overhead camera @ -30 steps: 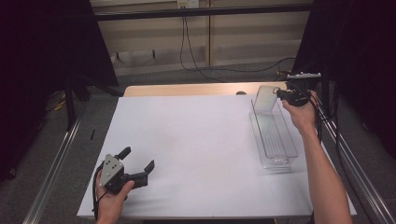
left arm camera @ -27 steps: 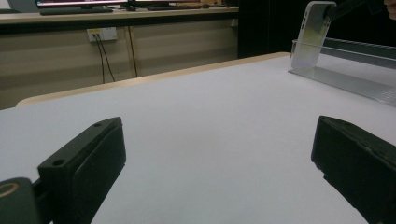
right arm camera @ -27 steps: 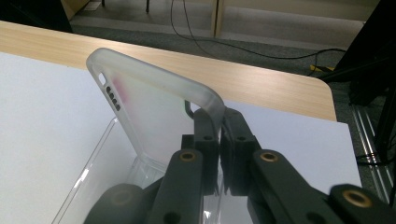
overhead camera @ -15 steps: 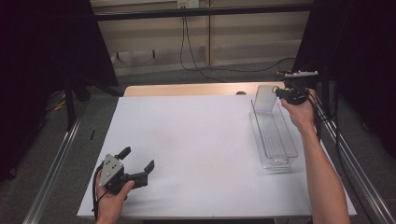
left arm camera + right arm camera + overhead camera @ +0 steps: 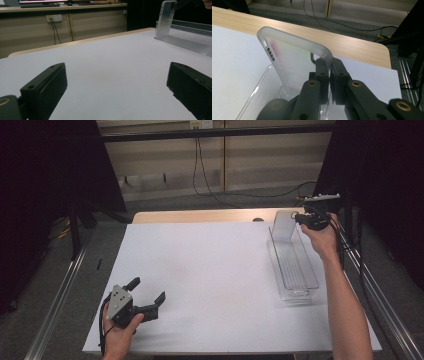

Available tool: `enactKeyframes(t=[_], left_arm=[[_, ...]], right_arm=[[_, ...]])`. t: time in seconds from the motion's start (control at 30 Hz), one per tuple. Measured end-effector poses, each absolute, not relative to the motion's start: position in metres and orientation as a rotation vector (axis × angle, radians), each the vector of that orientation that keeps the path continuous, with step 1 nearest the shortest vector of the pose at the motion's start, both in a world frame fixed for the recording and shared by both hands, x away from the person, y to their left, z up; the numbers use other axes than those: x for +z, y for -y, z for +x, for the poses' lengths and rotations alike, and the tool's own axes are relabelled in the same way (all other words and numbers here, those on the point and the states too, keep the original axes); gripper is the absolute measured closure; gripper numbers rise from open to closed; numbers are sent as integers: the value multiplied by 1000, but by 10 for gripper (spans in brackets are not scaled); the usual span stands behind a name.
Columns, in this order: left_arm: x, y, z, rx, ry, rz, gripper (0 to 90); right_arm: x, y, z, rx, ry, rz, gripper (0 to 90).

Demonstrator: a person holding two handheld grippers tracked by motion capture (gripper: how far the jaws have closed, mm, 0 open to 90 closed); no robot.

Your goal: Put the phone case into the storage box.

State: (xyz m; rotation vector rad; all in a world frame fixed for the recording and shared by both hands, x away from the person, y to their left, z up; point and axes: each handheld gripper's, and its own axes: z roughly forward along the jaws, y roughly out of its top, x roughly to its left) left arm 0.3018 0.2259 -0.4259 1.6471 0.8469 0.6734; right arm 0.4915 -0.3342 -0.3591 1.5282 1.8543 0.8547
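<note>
High view, lower left of the frame: the left gripper (image 5: 148, 296) rests in the person's hand at the near corner of the white table (image 5: 210, 280), its jaws spread wide and holding nothing; the left gripper view looks out between them over bare table. Further back, at the right of the frame, a clear plastic tray (image 5: 297, 289) lies lengthwise on the white surface. At its far end, in the upper right, the right gripper (image 5: 298, 219) pinches the upper edge of a translucent phone case (image 5: 283, 226). The right gripper view shows the jaws pressed together on the case's rim (image 5: 325, 53), with the case standing nearly upright over the far end of the tray. Whether its lower edge touches the tray floor cannot be told. The grasp looks done; what seems left is lifting the case clear or laying it down in the tray, and letting go
</note>
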Motion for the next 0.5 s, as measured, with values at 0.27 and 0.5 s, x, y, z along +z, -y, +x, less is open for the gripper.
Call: enactKeyframes(t=[0.27,0.5], left_arm=[[-426,-226,302,675,-842,1658,31],[-426,-226,302,671,-844,1652,31]], right_arm=[[-359,334,495,841,-1867,1516,856],[-359,334,497,844,-1864,1516,854]])
